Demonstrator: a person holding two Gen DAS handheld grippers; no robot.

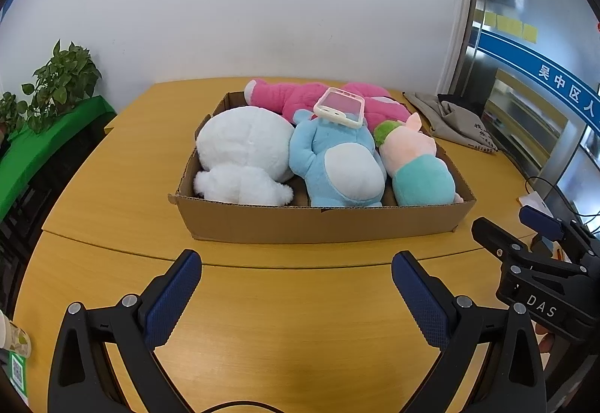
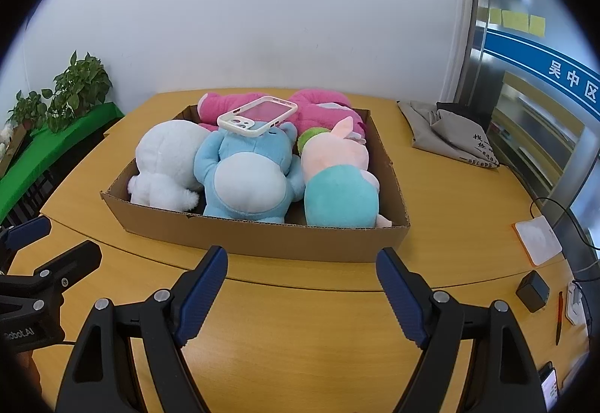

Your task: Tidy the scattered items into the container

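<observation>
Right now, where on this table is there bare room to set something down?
Bare wood lies between the cardboard box and both open grippers, and left of the box toward the plants. The box is packed with plush toys; the right edge, by the grey bag, is cluttered.

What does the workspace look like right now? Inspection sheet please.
Surface: wooden table, seam across the front.
Job's things: cardboard box holds a white plush, blue plush, pink plush and pig plush; phone case lies on the blue plush.
Clutter: grey cloth bag, white pad, black block, pen.
Grippers: left gripper and right gripper, jaws open, empty, short of the box.
Cables: black cable at right edge.
Surroundings: white wall, potted plants, glass door.
</observation>
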